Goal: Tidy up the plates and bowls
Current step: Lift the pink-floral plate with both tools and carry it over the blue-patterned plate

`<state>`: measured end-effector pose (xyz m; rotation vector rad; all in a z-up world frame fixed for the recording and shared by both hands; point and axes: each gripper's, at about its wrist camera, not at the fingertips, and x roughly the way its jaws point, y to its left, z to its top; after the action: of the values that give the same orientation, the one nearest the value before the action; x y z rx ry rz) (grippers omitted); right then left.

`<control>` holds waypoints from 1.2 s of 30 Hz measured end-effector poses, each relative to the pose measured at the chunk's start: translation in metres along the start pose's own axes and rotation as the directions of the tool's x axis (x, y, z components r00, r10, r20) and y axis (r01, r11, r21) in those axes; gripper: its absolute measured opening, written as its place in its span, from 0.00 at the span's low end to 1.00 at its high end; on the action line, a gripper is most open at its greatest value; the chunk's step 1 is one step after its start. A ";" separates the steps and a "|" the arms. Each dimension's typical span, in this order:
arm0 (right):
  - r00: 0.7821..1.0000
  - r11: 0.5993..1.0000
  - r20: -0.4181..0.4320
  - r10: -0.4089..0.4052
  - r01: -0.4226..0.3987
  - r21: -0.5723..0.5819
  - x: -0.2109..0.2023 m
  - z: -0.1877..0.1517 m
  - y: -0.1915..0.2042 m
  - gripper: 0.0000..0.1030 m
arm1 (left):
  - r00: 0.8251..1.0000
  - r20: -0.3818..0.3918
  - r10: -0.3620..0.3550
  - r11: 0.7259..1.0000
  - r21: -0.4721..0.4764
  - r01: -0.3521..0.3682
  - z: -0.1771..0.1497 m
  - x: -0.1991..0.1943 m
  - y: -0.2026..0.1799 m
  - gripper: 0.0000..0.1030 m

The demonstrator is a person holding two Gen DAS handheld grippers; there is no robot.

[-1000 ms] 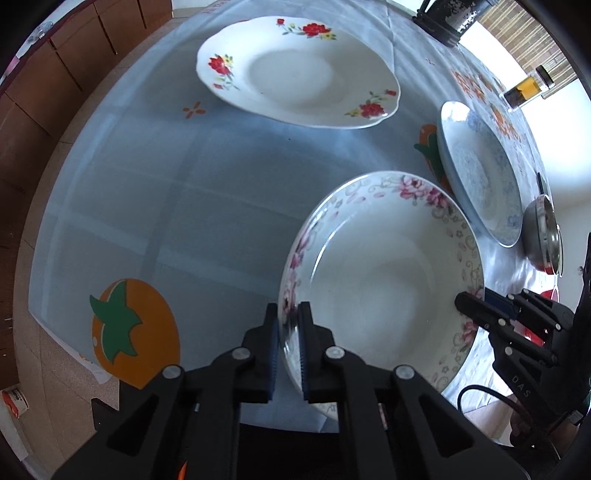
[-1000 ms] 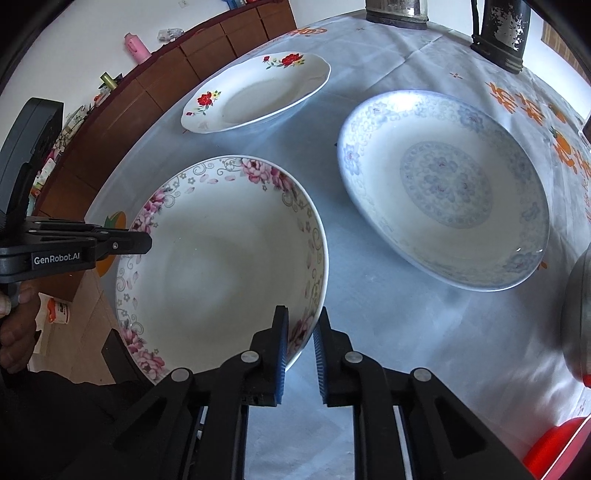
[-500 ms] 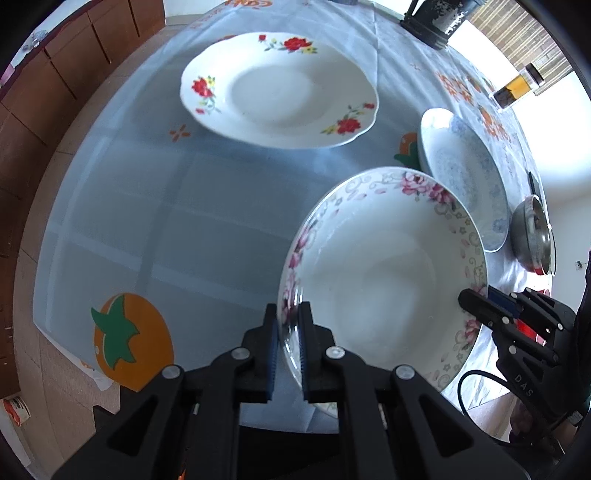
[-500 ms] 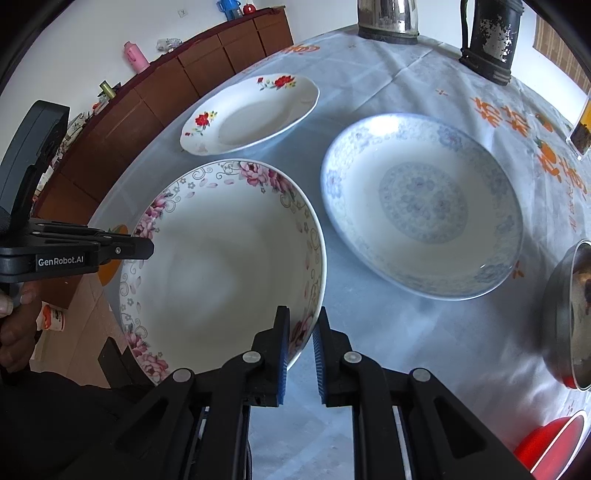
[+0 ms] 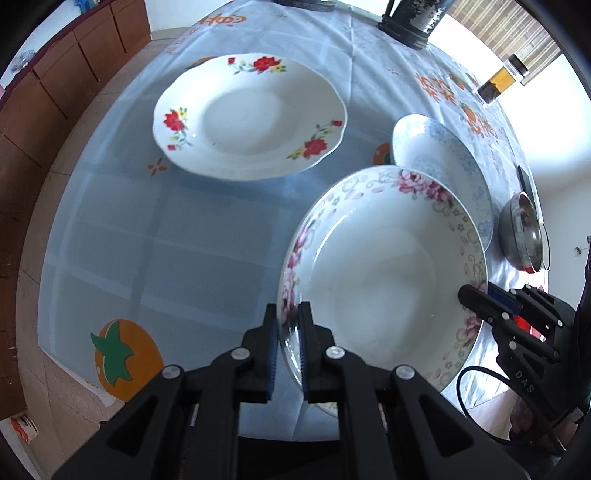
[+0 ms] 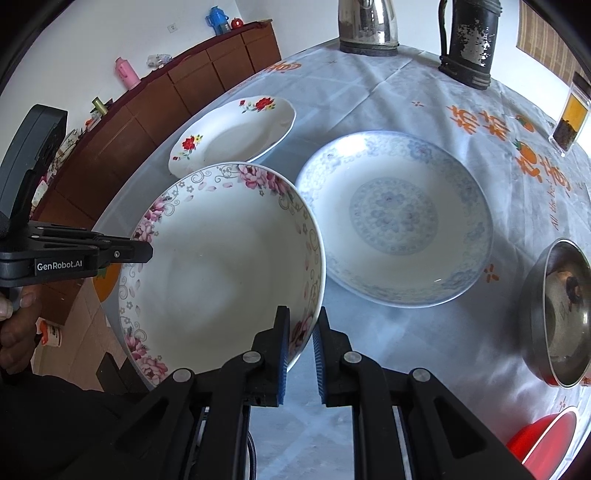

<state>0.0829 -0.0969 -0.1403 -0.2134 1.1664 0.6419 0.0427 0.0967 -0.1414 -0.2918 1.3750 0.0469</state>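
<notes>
A deep white bowl with a pink flower rim [image 5: 384,280] [image 6: 221,273] hangs above the table, held from both sides. My left gripper [image 5: 287,325] is shut on its left rim, and it also shows as the black arm [image 6: 122,253] in the right wrist view. My right gripper [image 6: 300,332] is shut on the opposite rim and appears at the bowl's right edge [image 5: 476,299] in the left wrist view. On the table lie a white plate with red flowers [image 5: 251,114] [image 6: 236,133] and a blue-patterned plate [image 6: 395,218] [image 5: 443,170].
A steel bowl [image 6: 557,314] and a red bowl [image 6: 543,439] sit at the table's right. A dark jug [image 6: 469,40], a kettle [image 6: 367,26] and a spice jar [image 6: 570,118] stand at the far edge. A wooden cabinet [image 6: 192,81] runs along the left. A hand [image 6: 14,332] grips the left tool.
Both grippers have risen with the flowered bowl, so the plates on the table look smaller and farther off. The grips have not changed.
</notes>
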 end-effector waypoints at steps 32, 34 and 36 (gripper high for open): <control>0.997 0.997 0.062 -0.044 0.040 0.060 -0.018 0.005 -0.027 0.13 | 0.999 0.034 -0.018 0.996 0.088 0.015 0.014 -0.016 -0.024 0.06; 0.996 0.997 0.073 -0.049 0.044 0.065 -0.022 0.007 -0.029 0.13 | 0.999 0.040 -0.018 0.995 0.099 0.014 0.017 -0.019 -0.028 0.06; 0.996 0.996 0.078 -0.053 0.047 0.075 -0.024 0.010 -0.032 0.13 | 0.999 0.048 -0.015 0.993 0.115 0.010 0.019 -0.021 -0.033 0.06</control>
<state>0.1031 -0.1268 -0.1201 -0.1530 1.1024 0.5580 0.0637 0.0726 -0.1116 -0.2022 1.3223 -0.0352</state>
